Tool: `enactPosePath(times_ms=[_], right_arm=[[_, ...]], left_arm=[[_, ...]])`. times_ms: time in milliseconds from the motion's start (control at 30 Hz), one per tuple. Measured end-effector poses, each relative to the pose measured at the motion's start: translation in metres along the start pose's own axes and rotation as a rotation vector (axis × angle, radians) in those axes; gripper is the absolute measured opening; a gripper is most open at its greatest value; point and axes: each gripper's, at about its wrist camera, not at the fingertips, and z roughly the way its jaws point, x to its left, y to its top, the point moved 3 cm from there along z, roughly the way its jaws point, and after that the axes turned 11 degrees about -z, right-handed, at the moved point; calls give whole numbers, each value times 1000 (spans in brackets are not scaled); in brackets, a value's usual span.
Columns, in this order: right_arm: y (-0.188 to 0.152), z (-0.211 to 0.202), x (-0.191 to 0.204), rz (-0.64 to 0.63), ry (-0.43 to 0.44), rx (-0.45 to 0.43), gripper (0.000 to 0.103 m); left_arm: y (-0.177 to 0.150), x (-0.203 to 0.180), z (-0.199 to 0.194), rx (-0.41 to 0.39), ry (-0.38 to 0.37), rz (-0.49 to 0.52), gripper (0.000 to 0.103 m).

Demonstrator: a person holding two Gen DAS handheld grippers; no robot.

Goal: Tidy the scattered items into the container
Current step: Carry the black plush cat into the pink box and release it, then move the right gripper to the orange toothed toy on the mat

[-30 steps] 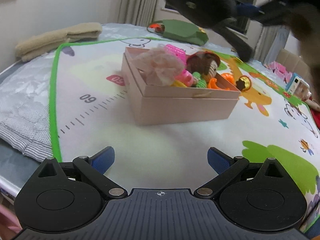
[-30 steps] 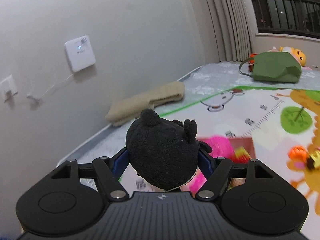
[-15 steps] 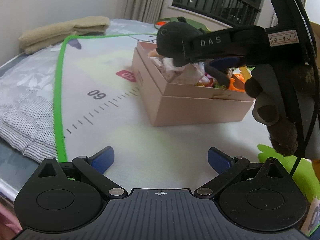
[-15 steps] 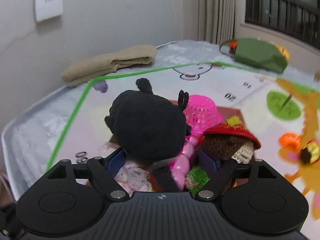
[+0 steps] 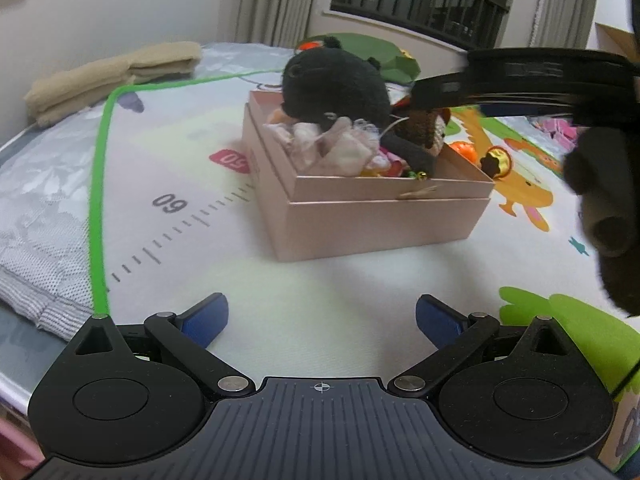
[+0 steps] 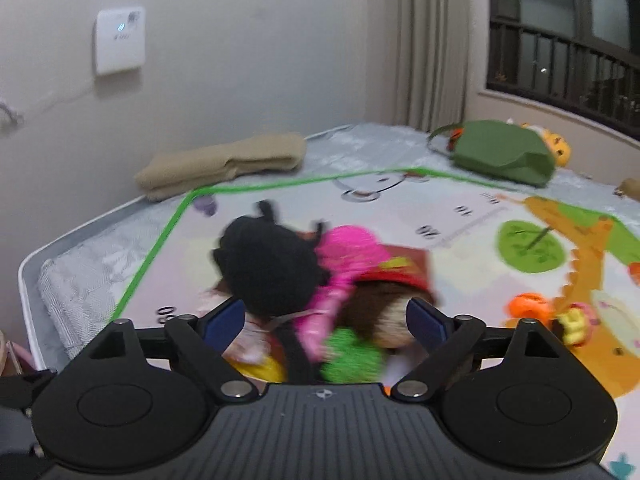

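The pink box (image 5: 360, 216) stands on the play mat (image 5: 168, 184), filled with small toys. A black plush toy (image 5: 336, 84) sits on top of the pile at the box's far left corner, beside a brown crocheted doll (image 5: 424, 128). Right hand-held gripper (image 6: 326, 320): fingers spread wide above the box, clasping nothing. Left hand-held gripper (image 5: 322, 316): fingers apart, empty, low over the mat in front of the box. An orange toy (image 5: 464, 150) lies on the mat just behind the box.

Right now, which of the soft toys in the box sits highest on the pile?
The black plush toy, at the box's far-left corner. It rests atop the pale frilly fabric, above the brown crocheted doll beside it.
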Motion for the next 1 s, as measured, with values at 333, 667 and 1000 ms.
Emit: enactPosePath(times_ms=[333,667,1000], right_arm=[[-41,12,-109,121,-194,99,71],[-44,146,-174,175,-308,232,53],[-53,136,-176,173,-315,258,54]], left_arm=[[16,-31,5,-68,-94,22,102],[24,-43,16,-106,-196,59,102],[18,-41,22,-84,-202,66,102]])
